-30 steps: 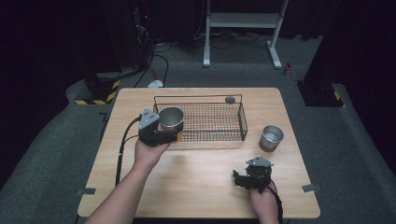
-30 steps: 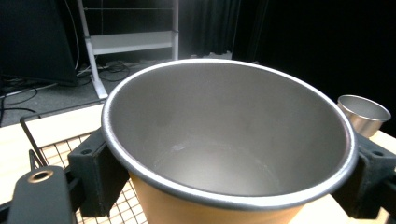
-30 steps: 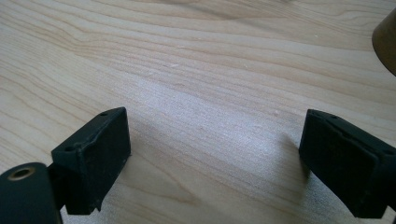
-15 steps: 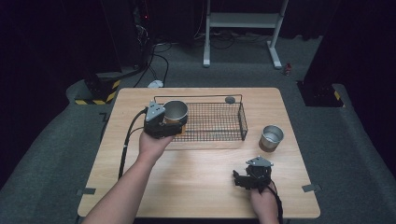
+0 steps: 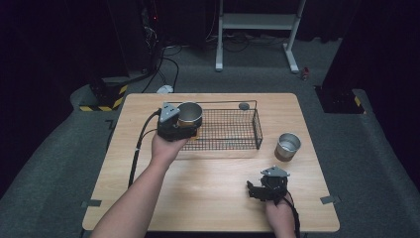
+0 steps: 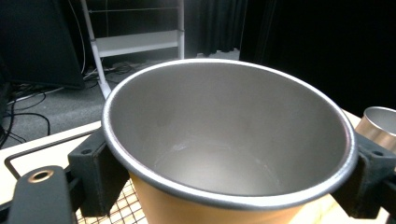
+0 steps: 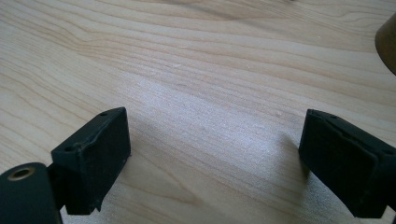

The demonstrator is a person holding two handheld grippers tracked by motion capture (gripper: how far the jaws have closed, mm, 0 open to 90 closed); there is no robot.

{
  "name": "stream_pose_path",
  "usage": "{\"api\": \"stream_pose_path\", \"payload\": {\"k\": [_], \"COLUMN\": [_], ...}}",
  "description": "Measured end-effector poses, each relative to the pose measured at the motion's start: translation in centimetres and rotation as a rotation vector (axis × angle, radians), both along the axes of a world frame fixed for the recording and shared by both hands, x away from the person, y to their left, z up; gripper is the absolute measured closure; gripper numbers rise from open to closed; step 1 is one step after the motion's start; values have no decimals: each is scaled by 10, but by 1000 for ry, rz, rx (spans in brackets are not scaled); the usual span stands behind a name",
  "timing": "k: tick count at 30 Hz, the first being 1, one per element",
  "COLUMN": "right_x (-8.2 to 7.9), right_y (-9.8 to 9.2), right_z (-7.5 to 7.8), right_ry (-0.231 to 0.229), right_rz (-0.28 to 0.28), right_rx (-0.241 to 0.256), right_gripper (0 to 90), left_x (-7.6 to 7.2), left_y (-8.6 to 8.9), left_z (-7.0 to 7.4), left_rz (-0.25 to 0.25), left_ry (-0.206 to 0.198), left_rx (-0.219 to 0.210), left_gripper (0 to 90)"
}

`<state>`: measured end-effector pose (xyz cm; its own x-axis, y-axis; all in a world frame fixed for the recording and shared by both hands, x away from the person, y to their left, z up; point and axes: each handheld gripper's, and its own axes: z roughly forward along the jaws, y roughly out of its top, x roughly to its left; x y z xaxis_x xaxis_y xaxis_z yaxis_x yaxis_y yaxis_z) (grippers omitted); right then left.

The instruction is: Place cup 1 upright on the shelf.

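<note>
Overhead, the left gripper [image 5: 184, 124] holds a metal cup [image 5: 189, 114] over the left end of the wire basket [image 5: 225, 130]; a second metal cup [image 5: 288, 146] stands just right of that basket, and the right gripper [image 5: 255, 190] rests on the wooden table [image 5: 208, 198] nearer the person. Along the left gripper's jaws, both clamp the cup [image 6: 229, 140] upright by its sides. Along the right gripper's jaws, they stand wide apart over bare wood.

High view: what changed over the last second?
The left gripper, shut on the cup, carried it away from the person, from the wire basket's near-left corner to over its left end. Nothing was grasped or released. The right gripper, open, the second cup and the basket stayed put.
</note>
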<state>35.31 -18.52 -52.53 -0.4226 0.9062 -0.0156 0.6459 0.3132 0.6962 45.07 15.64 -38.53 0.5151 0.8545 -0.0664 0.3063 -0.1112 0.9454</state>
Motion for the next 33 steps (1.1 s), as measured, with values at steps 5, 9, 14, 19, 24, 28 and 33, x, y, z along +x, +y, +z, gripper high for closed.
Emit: {"api": "stream_pose_path", "payload": {"k": [5,9,14,19,24,28,33], "right_x": [0,0,0,-1,-1,-1,-1], "right_y": [0,0,0,1,0,0,0], "right_z": [0,0,0,0,0,0,0], "right_ry": [-1,-1,-1,1,-4,-3,1], "right_rz": [5,6,9,4,6,5,9], "right_rx": [1,0,-2,1,0,0,4], "right_gripper": [88,89,89,90,90,89,86], "left_x": [8,14,17,20,24,28,33], "left_y": [-4,-8,-13,-15,-15,-16,-18], "left_z": [-2,-7,-9,-9,-7,-9,-16], "left_rz": [5,13,23,26,26,30,39], "left_ry": [5,22,19,16,13,18,19], "left_rx": [9,-8,-1,2,9,3,22], "left_gripper": [137,137,137,137,137,137,137]}}
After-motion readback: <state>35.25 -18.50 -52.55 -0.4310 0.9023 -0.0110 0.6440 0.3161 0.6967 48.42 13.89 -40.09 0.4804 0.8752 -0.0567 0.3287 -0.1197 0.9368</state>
